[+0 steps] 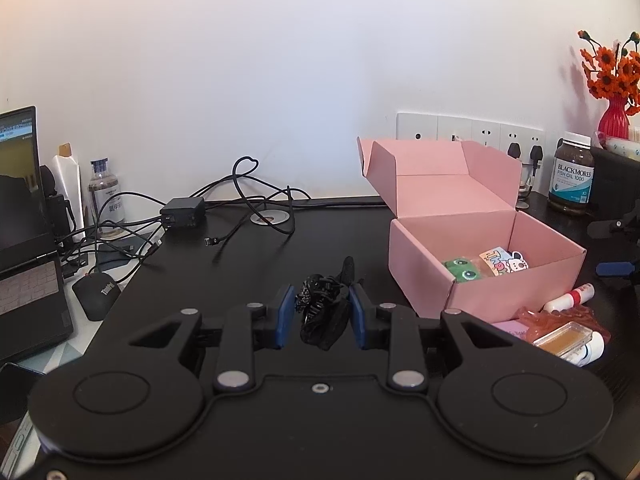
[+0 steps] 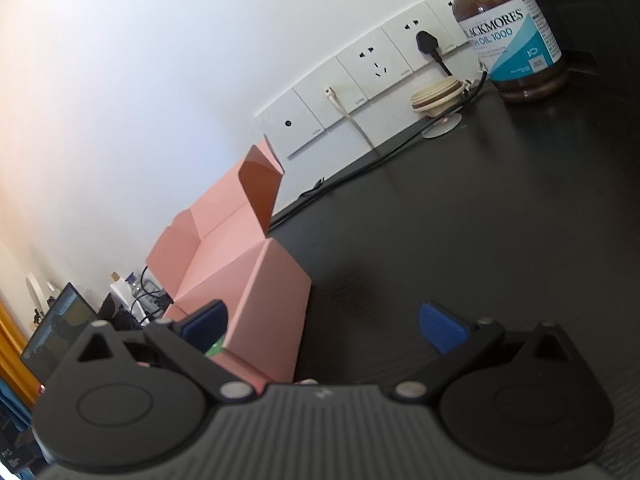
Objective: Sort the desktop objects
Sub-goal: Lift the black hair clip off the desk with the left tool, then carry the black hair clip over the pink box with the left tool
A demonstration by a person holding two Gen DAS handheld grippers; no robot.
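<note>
1. From the left wrist camera I see my left gripper [image 1: 322, 314] with its blue pads drawn in narrow and clamped on a small black hair claw clip [image 1: 322, 312], which sits pinched between the fingers above the dark desk [image 1: 280, 256].
2. Just to the right of that clip stands the open pink cardboard box [image 1: 486, 248], lid flap tilted back toward the white wall; inside it lie a green frog-eyed item [image 1: 464, 270] and a colourful cartoon sticker card [image 1: 504, 262].
3. In front of the box's right corner, on the desk, I make out a white and red tube [image 1: 570, 297], an orange crinkled wrapper [image 1: 560, 318] and a small clear case with an amber fill [image 1: 562, 340] (these lie close together, some touching).
4. Farther left there is a black mouse [image 1: 96, 296], an open laptop [image 1: 24, 216], a tangle of black cables [image 1: 240, 196] with a black power adapter [image 1: 183, 212], and at far right a brown fish-oil bottle [image 1: 571, 178] and a red vase of orange flowers [image 1: 614, 92].
5. From the right wrist camera, my right gripper [image 2: 322, 326] has its jaws spread wide with nothing between them; it hangs over bare desk beside the pink box's outer wall.
6. Beyond it, the brown bottle stands near the white wall sockets [image 2: 368, 72], with one black plug [image 2: 428, 42] seated.
</note>
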